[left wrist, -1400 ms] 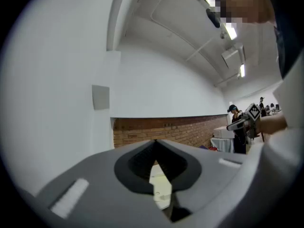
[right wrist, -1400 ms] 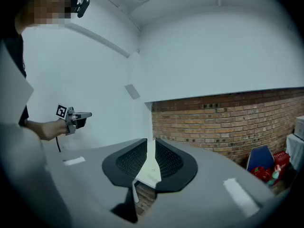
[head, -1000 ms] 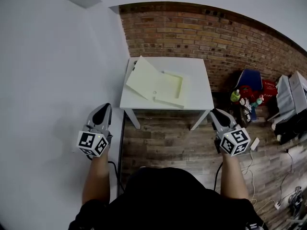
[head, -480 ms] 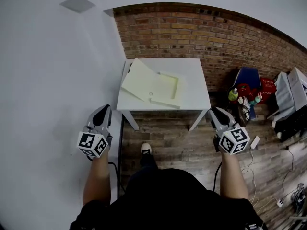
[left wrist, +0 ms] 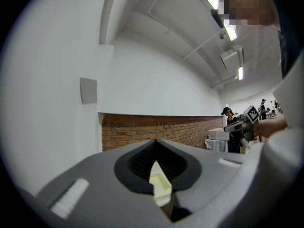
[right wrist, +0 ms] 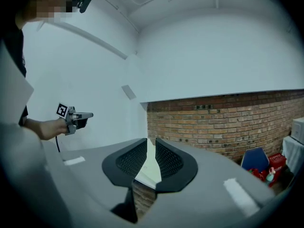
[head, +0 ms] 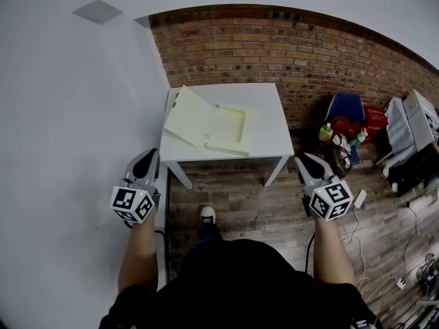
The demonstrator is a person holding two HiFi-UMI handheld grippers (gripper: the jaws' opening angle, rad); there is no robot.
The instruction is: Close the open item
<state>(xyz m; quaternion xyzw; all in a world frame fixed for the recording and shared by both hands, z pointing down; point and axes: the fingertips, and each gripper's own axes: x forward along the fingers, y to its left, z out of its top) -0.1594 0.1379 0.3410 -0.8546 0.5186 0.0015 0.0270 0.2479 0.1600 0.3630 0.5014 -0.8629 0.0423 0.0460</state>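
Observation:
A pale yellow flat box (head: 208,124) lies open on a small white table (head: 267,125) against the brick wall, its lid (head: 186,110) tilted up on the left side. Through the narrow slit between the jaws the box (left wrist: 159,184) shows in the left gripper view, and its pale edge (right wrist: 148,167) in the right gripper view. My left gripper (head: 147,153) and right gripper (head: 304,157) hang in the air short of the table, one off each front corner. Both are shut with nothing in them.
A white wall (head: 68,115) runs close along the left of the table. Right of it on the wood floor stand a blue item (head: 345,107), a red basket (head: 374,118), bottles (head: 326,131) and grey cases (head: 411,125). Cables (head: 357,204) trail by my right arm. My shoe (head: 207,214) shows below.
The table and box have slid left and slightly nearer in the head view as I step forward; a shoe has come into sight. Both grippers stay shut and level.

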